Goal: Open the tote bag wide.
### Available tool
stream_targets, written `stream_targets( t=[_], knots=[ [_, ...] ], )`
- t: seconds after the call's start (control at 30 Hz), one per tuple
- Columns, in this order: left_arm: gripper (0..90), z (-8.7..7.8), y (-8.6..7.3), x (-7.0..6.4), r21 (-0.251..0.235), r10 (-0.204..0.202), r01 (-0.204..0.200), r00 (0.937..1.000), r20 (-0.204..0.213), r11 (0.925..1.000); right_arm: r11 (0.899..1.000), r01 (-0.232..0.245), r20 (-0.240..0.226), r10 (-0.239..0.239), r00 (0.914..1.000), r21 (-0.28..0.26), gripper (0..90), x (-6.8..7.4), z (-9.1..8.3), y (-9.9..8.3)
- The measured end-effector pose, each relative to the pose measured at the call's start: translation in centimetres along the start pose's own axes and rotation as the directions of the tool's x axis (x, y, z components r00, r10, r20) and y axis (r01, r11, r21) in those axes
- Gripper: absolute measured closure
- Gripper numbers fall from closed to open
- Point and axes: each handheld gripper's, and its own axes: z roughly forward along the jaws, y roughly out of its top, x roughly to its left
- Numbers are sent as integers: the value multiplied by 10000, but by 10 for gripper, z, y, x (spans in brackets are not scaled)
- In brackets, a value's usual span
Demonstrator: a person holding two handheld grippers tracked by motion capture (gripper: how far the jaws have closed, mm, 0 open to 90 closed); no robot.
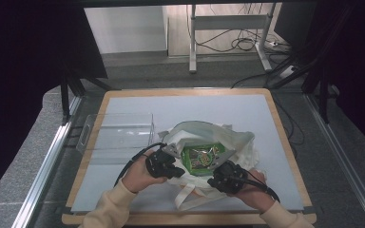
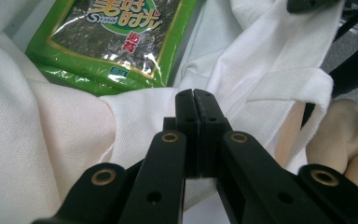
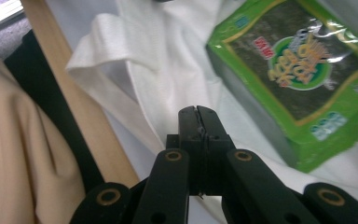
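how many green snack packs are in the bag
1 in sight: a green seaweed snack pack lying flat in the open mouth of the white cloth bag, between the left gripper and right gripper. More could be hidden under it or the cloth.

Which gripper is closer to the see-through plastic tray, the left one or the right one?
Left. The left gripper sits just right of the clear tray, pinching the white bag. The right gripper is across the green snack pack, farther away.
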Motion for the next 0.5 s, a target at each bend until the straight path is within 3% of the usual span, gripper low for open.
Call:
stream_targets(
  t=[0.27,0.5],
  knots=[
    [900,0,1,0,101,75,-75,10000,-6,9999,9999,-112,-3,112,9999,61,888,-1,5,-5],
    [899,-1,0,0,-130,-155,155,9999,-20,9998,9955,-460,389,493,9980,-824,887,-20,-12,7]
  ],
)
